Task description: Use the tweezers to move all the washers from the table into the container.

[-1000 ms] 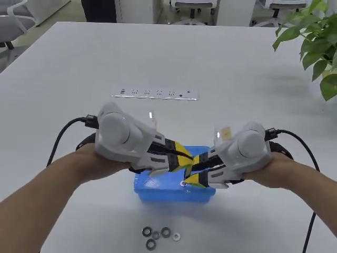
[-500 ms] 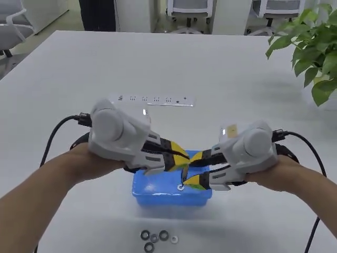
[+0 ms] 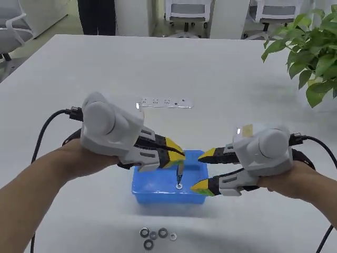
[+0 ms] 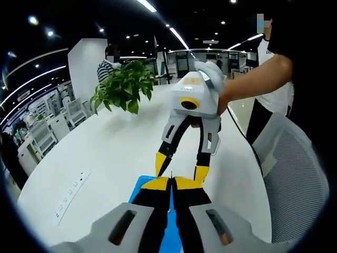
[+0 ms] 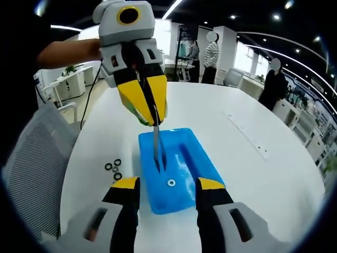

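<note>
A blue container [image 3: 158, 187] stands on the white table, with one washer [image 3: 179, 186] lying inside it. My left gripper [image 3: 176, 154] is shut on the tweezers [image 3: 180, 171], which hang tip-down over that washer. To the right of the container my right gripper [image 3: 199, 170] is open and holds nothing. Several washers [image 3: 155, 234] lie in a cluster on the table in front of the container. The right gripper view has the tweezers [image 5: 157, 145] over the container [image 5: 184, 158], the washer [image 5: 171, 183] and the loose washers [image 5: 113, 167].
A white power strip [image 3: 164, 103] lies beyond the container. A potted plant [image 3: 310, 47] stands at the table's far right corner. Office chairs and people stand past the far edge. Cables trail from both grippers.
My right gripper has drawn back to the right, away from the left one, with its jaws apart. The left gripper keeps the tweezers over the container. The head camera has shifted.
</note>
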Available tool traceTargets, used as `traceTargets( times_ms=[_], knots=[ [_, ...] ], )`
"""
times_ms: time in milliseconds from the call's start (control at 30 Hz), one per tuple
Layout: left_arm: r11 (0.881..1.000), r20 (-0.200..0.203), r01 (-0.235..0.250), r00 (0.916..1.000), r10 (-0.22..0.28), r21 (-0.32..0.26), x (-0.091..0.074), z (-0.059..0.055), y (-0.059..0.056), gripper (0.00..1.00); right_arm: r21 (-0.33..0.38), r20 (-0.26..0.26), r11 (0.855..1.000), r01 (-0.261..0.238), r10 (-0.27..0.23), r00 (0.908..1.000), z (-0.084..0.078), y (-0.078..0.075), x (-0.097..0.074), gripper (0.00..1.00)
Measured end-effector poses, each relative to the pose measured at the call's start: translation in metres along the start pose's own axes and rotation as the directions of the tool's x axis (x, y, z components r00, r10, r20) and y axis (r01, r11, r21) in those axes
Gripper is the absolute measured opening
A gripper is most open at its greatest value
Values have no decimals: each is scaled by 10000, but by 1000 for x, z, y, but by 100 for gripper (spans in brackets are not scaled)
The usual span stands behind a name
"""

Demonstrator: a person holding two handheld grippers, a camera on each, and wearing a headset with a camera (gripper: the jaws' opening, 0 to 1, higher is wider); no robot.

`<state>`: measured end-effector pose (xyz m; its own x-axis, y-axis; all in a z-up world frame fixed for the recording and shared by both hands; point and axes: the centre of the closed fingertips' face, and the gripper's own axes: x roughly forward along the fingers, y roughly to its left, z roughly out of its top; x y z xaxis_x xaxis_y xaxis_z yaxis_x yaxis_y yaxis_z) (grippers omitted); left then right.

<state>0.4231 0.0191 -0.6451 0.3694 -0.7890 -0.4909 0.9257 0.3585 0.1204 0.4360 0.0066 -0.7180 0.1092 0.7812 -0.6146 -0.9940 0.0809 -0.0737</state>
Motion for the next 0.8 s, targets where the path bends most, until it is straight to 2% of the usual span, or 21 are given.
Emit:
traceTargets(
  times_ms=[467, 800],
  knots=[
    [9999, 54, 79, 10000, -78, -73, -11, 3, -17, 5, 330, 99, 9987, 400, -403, 9991, -12, 19, -22, 62],
    [9998, 85, 188, 9998, -187, -91, -14, -3, -34, 5, 540, 426, 9951, 828, -852, 9955, -16, 32, -33, 76]
  ],
)
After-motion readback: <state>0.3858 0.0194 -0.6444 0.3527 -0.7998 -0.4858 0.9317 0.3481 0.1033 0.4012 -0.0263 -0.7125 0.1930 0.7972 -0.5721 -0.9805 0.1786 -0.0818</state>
